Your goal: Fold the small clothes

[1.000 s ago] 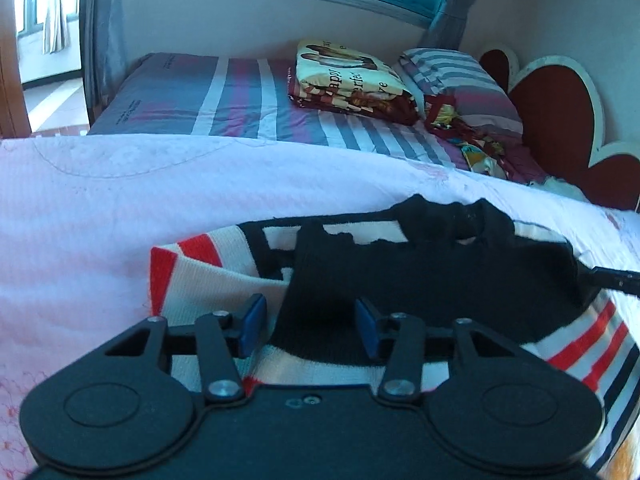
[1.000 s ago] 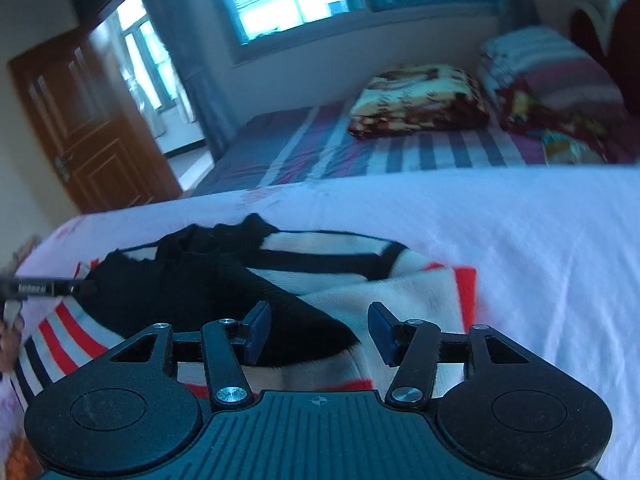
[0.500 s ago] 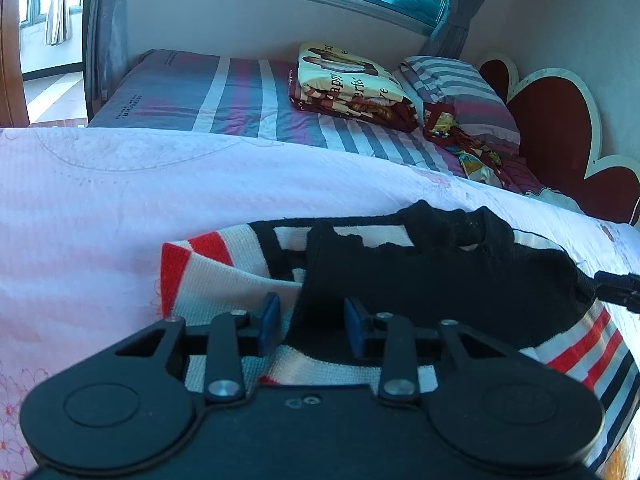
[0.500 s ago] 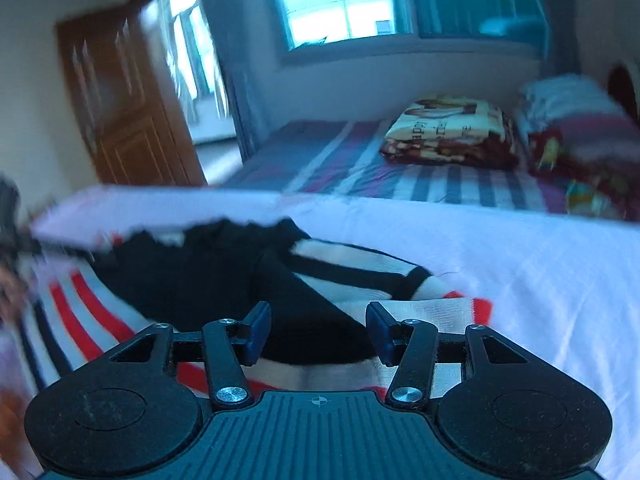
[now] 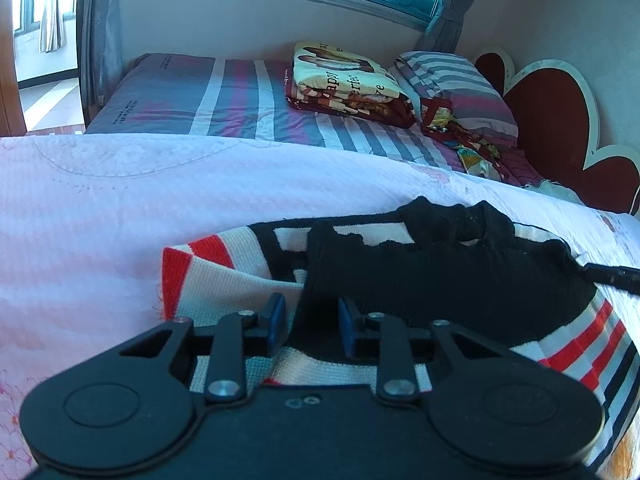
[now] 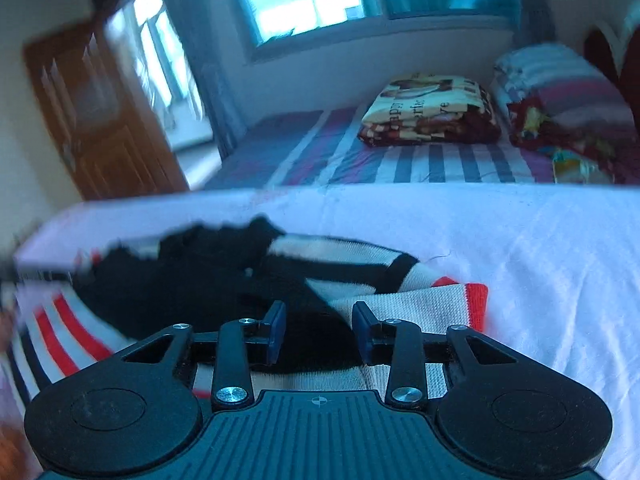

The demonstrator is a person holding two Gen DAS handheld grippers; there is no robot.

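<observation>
Fingers on my left gripper (image 5: pixel 312 330) have just been closing around the near hem of the small knitted sweater, black over cream with red and black stripes (image 5: pixel 460 280), which lies spread on the pink-white quilted bed cover (image 5: pixel 100 220); a gap still shows beside each pad, so I judge the pinch not yet made. Between those fingers sits the black panel's edge. To the right, my right gripper (image 6: pixel 318 330) has likewise been narrowing over the same hem, black knit between its fingers, not yet clamped. Both straddle the edge, I reckon, to lift it evenly for a fold.
</observation>
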